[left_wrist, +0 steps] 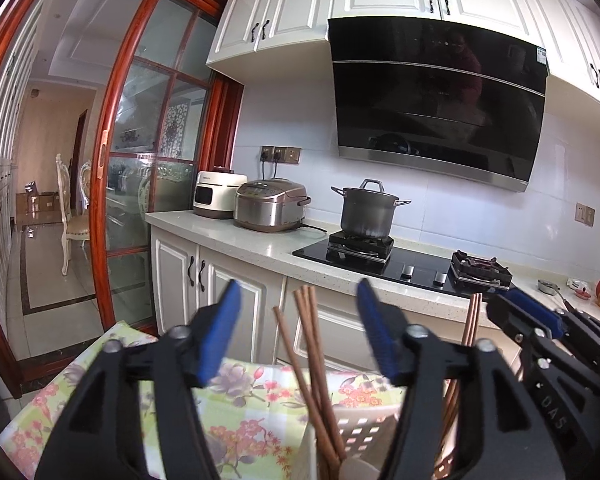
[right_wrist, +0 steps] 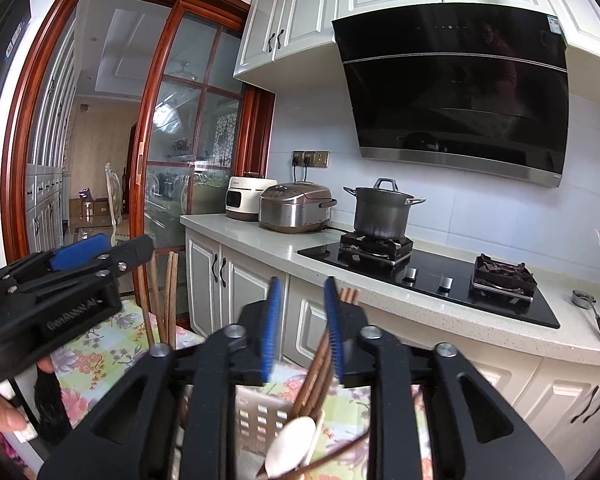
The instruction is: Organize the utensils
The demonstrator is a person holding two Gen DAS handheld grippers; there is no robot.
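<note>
Brown wooden chopsticks (left_wrist: pixel 306 344) stand upright in a white perforated holder (left_wrist: pixel 360 428) on a floral tablecloth (left_wrist: pixel 240 412). My left gripper (left_wrist: pixel 300 332) is open, its blue pads wide on either side of these chopsticks and touching none. A second bunch of chopsticks (left_wrist: pixel 474 320) stands to the right, beside my right gripper (left_wrist: pixel 516 308). In the right wrist view my right gripper (right_wrist: pixel 303 328) is slightly open. Chopsticks (right_wrist: pixel 320 364) lean through the gap near its right pad, not pinched. A white spoon (right_wrist: pixel 292 448) lies in the holder (right_wrist: pixel 260 412). The left gripper (right_wrist: pixel 100 252) hovers at left.
Beyond the table runs a pale counter (left_wrist: pixel 268 252) with white cabinets below. On it stand a rice cooker (left_wrist: pixel 270 206), a white appliance (left_wrist: pixel 216 194) and a black hob with a steel pot (left_wrist: pixel 368 210). A hand (right_wrist: pixel 0 412) grips the left tool. A wooden sliding door (left_wrist: pixel 148 160) is at left.
</note>
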